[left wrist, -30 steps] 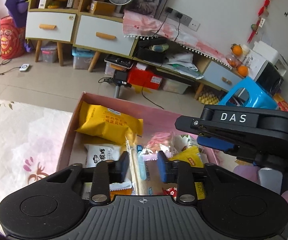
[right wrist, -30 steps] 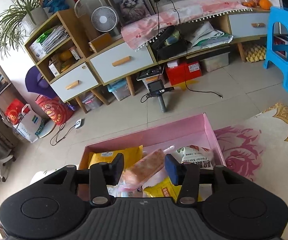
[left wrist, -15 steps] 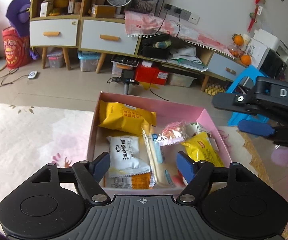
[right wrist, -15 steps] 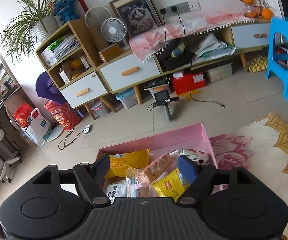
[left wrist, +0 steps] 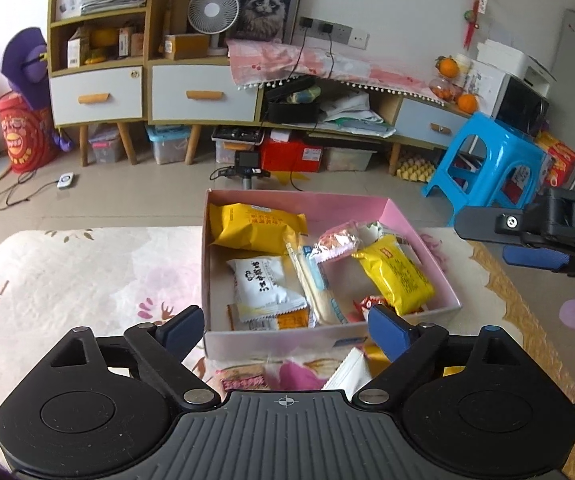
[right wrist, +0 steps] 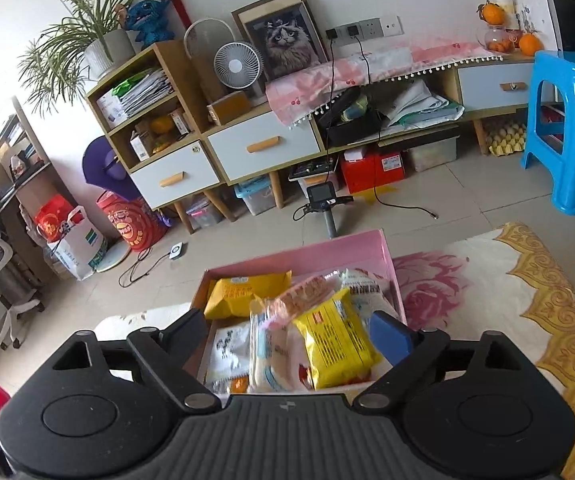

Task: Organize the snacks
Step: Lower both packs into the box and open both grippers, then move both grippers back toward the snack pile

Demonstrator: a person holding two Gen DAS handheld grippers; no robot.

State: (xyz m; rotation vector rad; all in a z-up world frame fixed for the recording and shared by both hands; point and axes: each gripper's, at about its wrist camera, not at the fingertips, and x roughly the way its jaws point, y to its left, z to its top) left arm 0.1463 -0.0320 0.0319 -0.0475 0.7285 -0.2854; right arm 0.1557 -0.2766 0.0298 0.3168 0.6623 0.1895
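Note:
A pink box (left wrist: pixel 315 200) sits on the floral cloth and holds several snack packets: a large yellow bag (left wrist: pixel 255 226), a white packet (left wrist: pixel 263 284), a long clear packet (left wrist: pixel 311 284), a pinkish biscuit pack (left wrist: pixel 337 240) and a yellow packet (left wrist: pixel 397 276). The box (right wrist: pixel 347 250) also shows in the right wrist view with the pinkish pack (right wrist: pixel 303 294) lying on top. My left gripper (left wrist: pixel 283 330) is open and empty just before the box's near wall. My right gripper (right wrist: pixel 287 334) is open and empty above the box; it shows at the right of the left wrist view (left wrist: pixel 527 240).
More snack packets (left wrist: pixel 351 372) lie on the cloth in front of the box, between my left fingers. A blue stool (left wrist: pixel 491 164) stands to the right. Cabinets (left wrist: pixel 147 92), storage bins and cables line the floor beyond the table edge.
Both grippers opened and pulled back from the box. The right one let go of the pinkish biscuit pack, which now lies in the box. The left gripper let go of the long clear packet.

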